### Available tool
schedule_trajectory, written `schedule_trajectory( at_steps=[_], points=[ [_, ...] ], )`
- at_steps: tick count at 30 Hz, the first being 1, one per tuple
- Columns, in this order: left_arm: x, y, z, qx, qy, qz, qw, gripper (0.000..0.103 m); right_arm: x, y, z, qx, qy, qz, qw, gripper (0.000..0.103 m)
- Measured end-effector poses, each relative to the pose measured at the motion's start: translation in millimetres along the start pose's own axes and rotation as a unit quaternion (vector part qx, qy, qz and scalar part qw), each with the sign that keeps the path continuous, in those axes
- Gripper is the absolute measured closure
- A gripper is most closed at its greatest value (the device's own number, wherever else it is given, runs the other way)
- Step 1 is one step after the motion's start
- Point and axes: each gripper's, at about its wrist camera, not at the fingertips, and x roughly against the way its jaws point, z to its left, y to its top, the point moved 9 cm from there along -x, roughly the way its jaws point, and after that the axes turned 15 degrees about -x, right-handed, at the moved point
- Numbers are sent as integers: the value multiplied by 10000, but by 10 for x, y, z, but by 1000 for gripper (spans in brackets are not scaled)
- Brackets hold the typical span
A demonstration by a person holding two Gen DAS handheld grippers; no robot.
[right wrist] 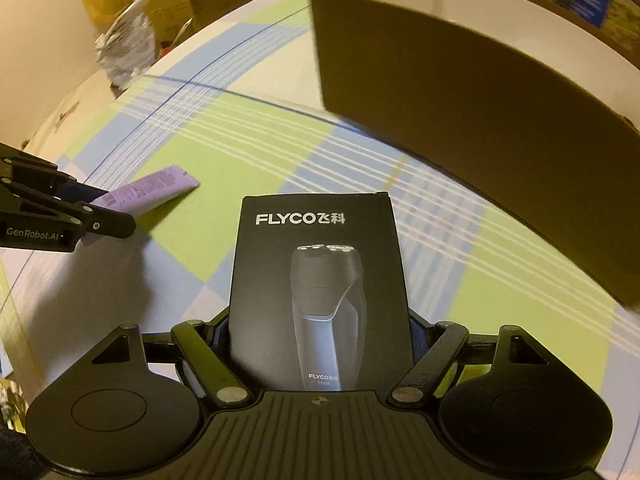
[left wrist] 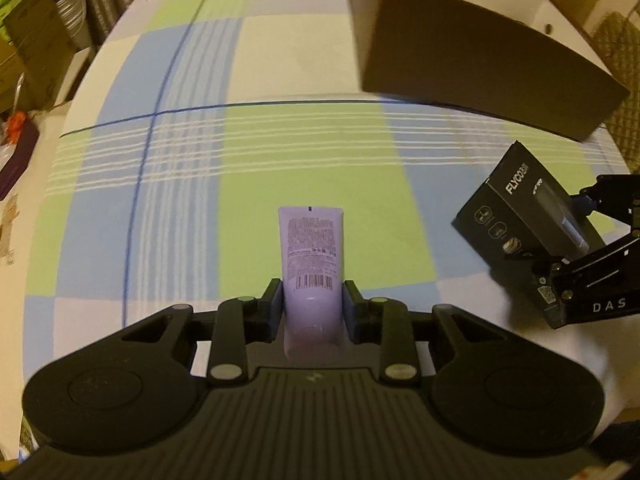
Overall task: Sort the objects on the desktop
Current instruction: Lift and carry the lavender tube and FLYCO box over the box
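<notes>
left gripper [left wrist: 313, 300] fills the bottom of its own view, fingers [left wrist: 272, 304] pinching a lilac tube [left wrist: 312, 248] at the cap end, the flat crimped end sticking out forward over the desk. from the right wrist view the same tube [right wrist: 150, 194] hangs clear of the checked cloth [right wrist: 248, 136], tilted, not resting on it.

right gripper [right wrist: 320, 332] likewise low in its own frame, fingers spread wide but clamped on the sides of a black shaver box [right wrist: 320, 280], printed face up toward the camera. in the left view that box [left wrist: 528, 216] shows near the right edge of the desk, held off the surface, just beside the near wall of the brown cardboard box [left wrist: 480, 68].

cardboard box [right wrist: 480, 100] sits toward the far right corner of the desk, open top, pale inside visible over the rim, contents not visible. rest of the cloth between grippers and box looks bare. clutter of packets and cartons past the far and left edges, blurred, not part of this.

step in hand, judged: carry phase, both items picked and up, neither placed yet. shaver box is nearer the cardboard box than the tube.

next move calls for: lift each item over the cardboard rim, lower inside, then let go. shaver box is wide so it needs clearance from the wall; tube is gripped only at the cap end and could swing or droop. keep the two grippers apart when both reach the opening.
</notes>
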Motion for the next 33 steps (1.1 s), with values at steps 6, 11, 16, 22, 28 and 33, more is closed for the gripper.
schedule_trajectory(
  at_steps=[6,11,16,22,28,33],
  points=[
    [-178,-16,-130,6,-182,356,9992,76,117,-73,-191,-299,-117,-40,9995,27],
    [-227,99,-197,-179,-97,288,9994,77,172,-116,-288,-435,-171,-74,9989,27],
    [-84,200,-257,-100,-341,-51,9994,77,300,-112,-369,-556,-185,-207,9981,27],
    [100,261,-334,-198,-375,-266,9987,77,424,-117,-506,-721,-258,-312,9966,27],
    [150,302,-399,-270,-397,-338,9983,77,497,-146,-610,-825,-302,-345,9955,27],
    [203,310,-414,-302,-418,-415,9978,77,523,-171,-628,-860,-318,-361,9951,27]
  ],
)
